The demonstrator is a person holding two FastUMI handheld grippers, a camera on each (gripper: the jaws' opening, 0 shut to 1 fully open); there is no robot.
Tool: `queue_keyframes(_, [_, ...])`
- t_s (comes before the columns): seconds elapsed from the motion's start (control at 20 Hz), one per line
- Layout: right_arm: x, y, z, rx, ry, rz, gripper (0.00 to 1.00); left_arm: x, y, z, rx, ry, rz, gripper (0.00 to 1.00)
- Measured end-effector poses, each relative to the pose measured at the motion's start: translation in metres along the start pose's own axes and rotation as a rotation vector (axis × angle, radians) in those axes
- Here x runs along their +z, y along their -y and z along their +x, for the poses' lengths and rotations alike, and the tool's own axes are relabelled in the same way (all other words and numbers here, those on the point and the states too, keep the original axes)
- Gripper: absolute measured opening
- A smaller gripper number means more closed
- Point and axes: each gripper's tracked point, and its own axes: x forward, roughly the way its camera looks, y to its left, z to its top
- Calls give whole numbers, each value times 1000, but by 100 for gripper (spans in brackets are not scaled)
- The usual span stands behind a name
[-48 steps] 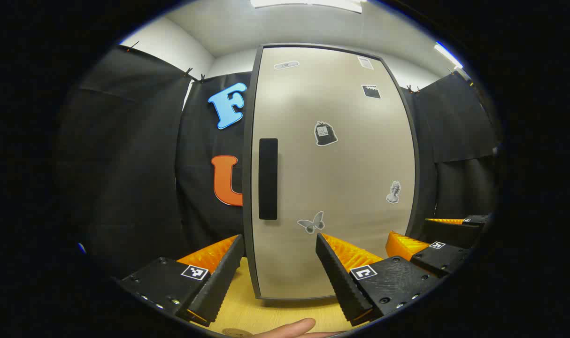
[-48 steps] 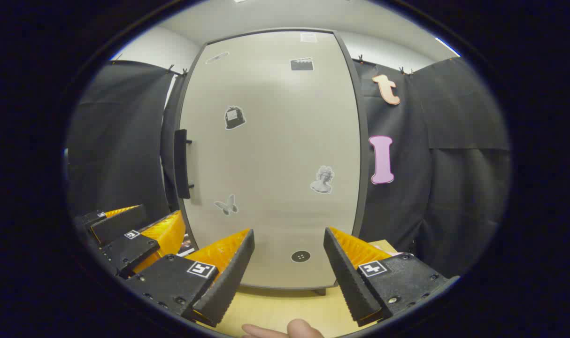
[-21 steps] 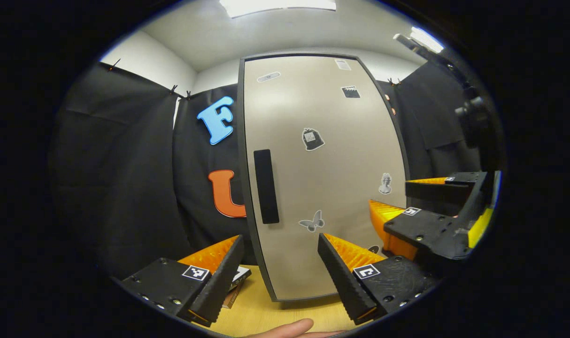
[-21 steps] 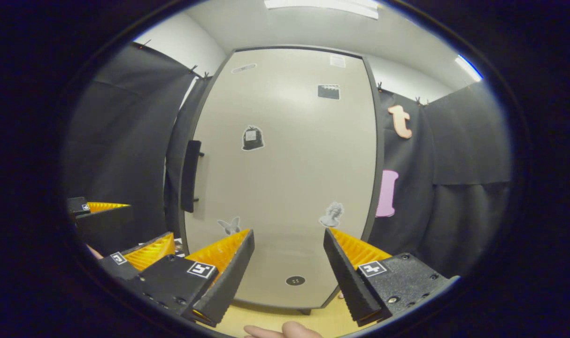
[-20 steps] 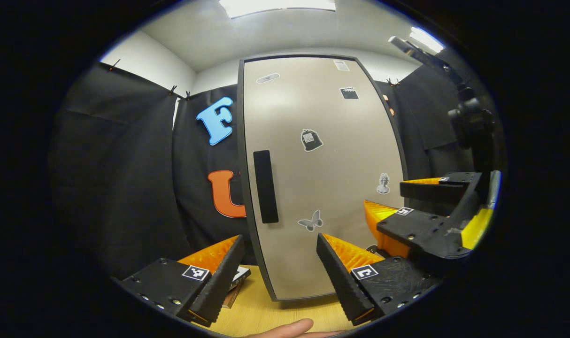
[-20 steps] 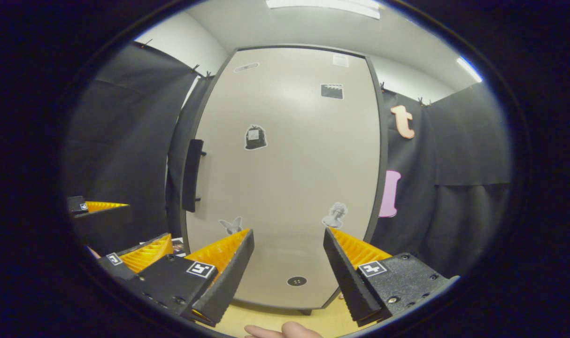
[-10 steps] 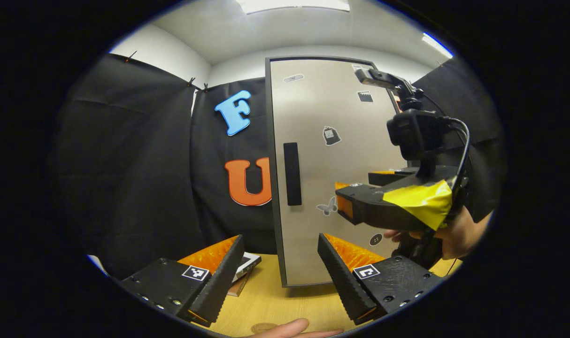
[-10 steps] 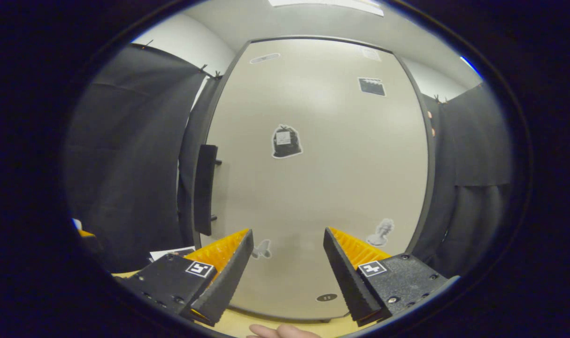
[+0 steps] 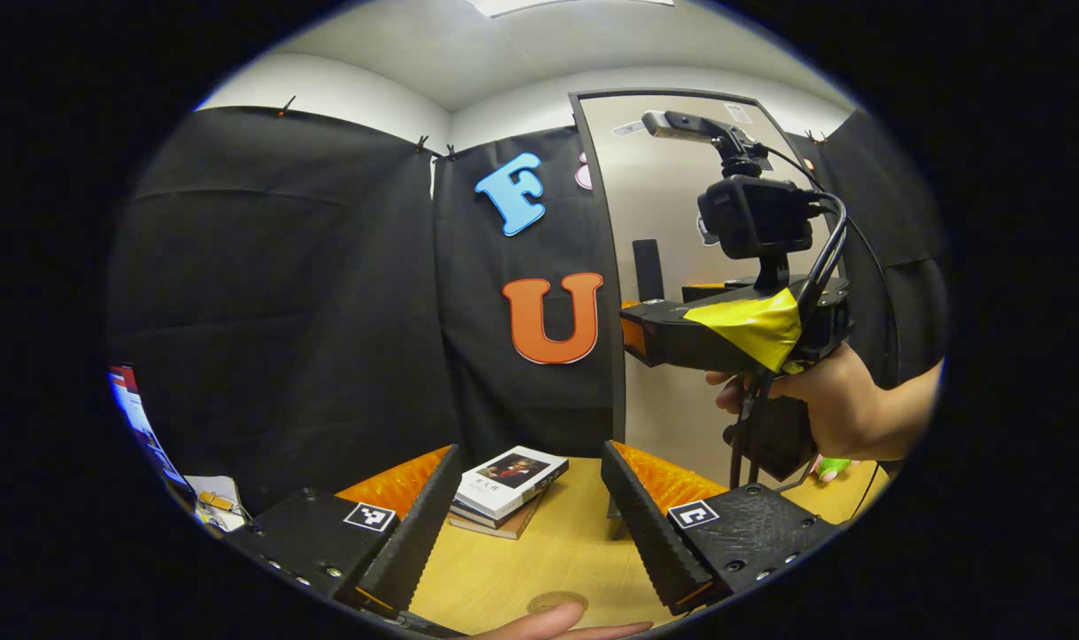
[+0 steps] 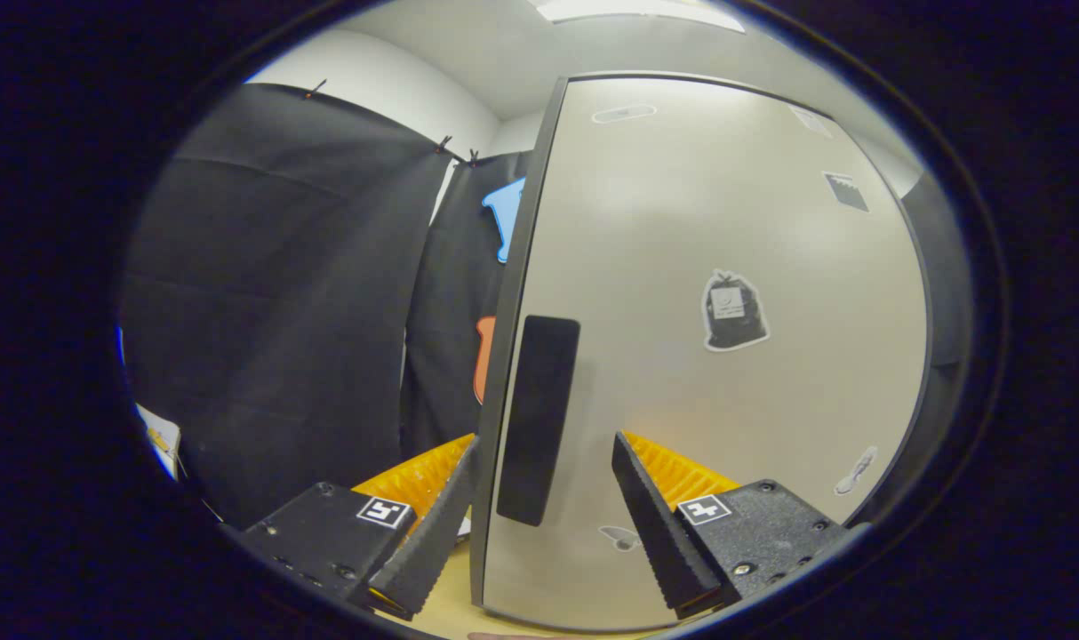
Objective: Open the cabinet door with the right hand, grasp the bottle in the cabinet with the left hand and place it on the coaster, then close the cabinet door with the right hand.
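In the left gripper view a stack of books (image 9: 507,484) lies on the wooden table (image 9: 539,560) at lower centre, just past the fingers of the left gripper (image 9: 531,524), whose jaws stand wide with nothing between them. A round coaster (image 9: 555,602) sits on the table at the bottom edge, beside a fingertip. At the right of the frame a hand (image 9: 828,409) holds the right gripper (image 9: 633,331) up against the grey cabinet door (image 9: 673,267), close to its dark handle (image 9: 648,269).

In the right gripper view the cabinet door (image 10: 726,356) is shut and takes up the centre and right. Its handle (image 10: 538,418) stands upright between the spread fingers of the right gripper (image 10: 544,516), which do not press on it. The bottle is hidden behind the closed door. Stickers dot the panel.
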Motion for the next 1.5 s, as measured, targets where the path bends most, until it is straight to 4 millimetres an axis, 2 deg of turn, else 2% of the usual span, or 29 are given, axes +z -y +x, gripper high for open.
queue_keyframes(0.1, [1, -10, 7, 26, 17, -18, 86, -3, -8, -4, 27, -9, -9, 95])
queue_keyframes(0.15, [2, -16, 8, 52, 22, -11, 79, -6, -10, -4, 33, -19, -13, 95])
queue_keyframes(0.2, [-2, -16, 10, 43, 8, -20, 73, -13, -11, -4, 40, -42, -12, 95])
queue_keyframes(0.25, [1, -12, 9, 28, 19, -27, 63, -20, -12, -3, 42, -64, -10, 95])
queue_keyframes(0.3, [1, -7, 11, 16, 17, -23, 61, -20, -11, -4, 42, -77, -13, 95])
queue_keyframes(0.35, [-1, -5, 12, 10, 20, -15, 43, -18, -9, -5, 40, -77, -22, 95])
queue_keyframes(0.45, [-1, -6, 10, 3, 10, -13, 35, -14, -7, -4, 30, -61, -38, 95])
queue_keyframes(0.55, [-1, -5, 10, 1, 3, 8, 33, -12, -4, -7, 17, -53, -29, 94])
queue_keyframes(0.65, [-2, -9, 7, 19, -13, 89, 31, -20, -3, -6, 5, -71, 2, 95])
queue_keyframes(0.8, [-2, -6, 3, 17, -21, 52, 27, -19, -1, -6, -4, -51, 35, 94])
queue_keyframes(1.0, [2, -19, -28, 71, -38, 84, 28, -15, 2, -9, -31, -37, 18, 94])
queue_keyframes(1.2, [7, -20, -59, 135, -50, 98, 27, -20, -10, -16, -48, -58, 4, 93])
queue_keyframes(1.3, [14, -16, -72, 156, -54, 84, 27, -34, -8, -12, -87, -99, -7, 94])
queue_keyframes(1.5, [16, -15, -92, 207, -74, 80, 26, -38, -20, 3, -95, -132, -21, 94])
